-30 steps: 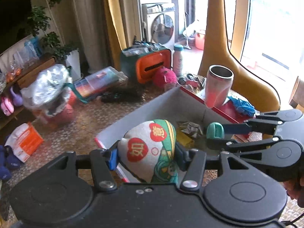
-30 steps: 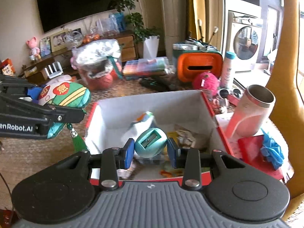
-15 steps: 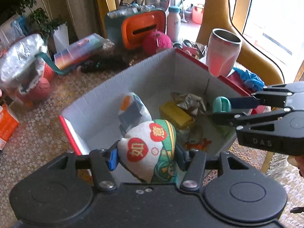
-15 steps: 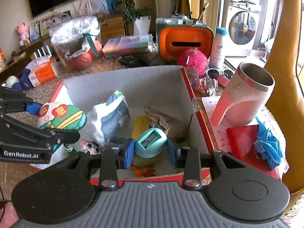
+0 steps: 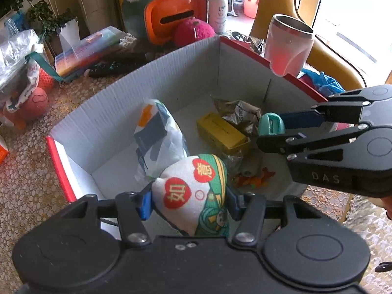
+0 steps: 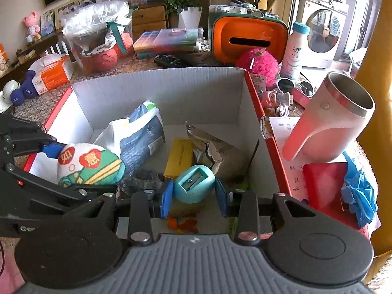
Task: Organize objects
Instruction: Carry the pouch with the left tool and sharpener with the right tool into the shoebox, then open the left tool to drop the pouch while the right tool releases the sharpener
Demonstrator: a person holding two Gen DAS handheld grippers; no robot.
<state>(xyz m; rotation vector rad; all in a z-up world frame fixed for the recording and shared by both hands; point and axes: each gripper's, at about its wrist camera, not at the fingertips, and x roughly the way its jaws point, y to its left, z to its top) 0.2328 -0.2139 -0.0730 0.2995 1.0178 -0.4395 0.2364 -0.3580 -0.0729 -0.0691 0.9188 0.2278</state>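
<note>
- Two grippers hung over an open white box (image 6: 156,90) with red edges; the left gripper (image 5: 188,202) sat at lower centre of its own view, its blue pads closed on a stuffed pouch (image 5: 193,193) printed with red badges and green stripes.
- In the right wrist view, the right gripper (image 6: 194,196) at lower centre had its jaws pressed against both sides of a teal egg-shaped sharpener (image 6: 193,183), blade slot facing the camera.
- Seen from the left wrist, the sharpener (image 5: 270,123) was at centre right, above the box's right half; the pouch was over the box's near edge.
- Inside the box lay a white and blue bag (image 6: 137,139) at left, a yellow carton (image 6: 178,156) at centre, a crumpled brown wrapper (image 6: 213,147) to its right, and an orange scrap (image 6: 181,221) nearest the camera.
- A pink and white cup (image 6: 328,120) stood just outside the box's right wall, at centre right of the frame.
- An orange case (image 6: 247,39), a pink pom-pom (image 6: 257,65) and a white bottle (image 6: 294,49) stood beyond the far wall, at upper right.
</note>
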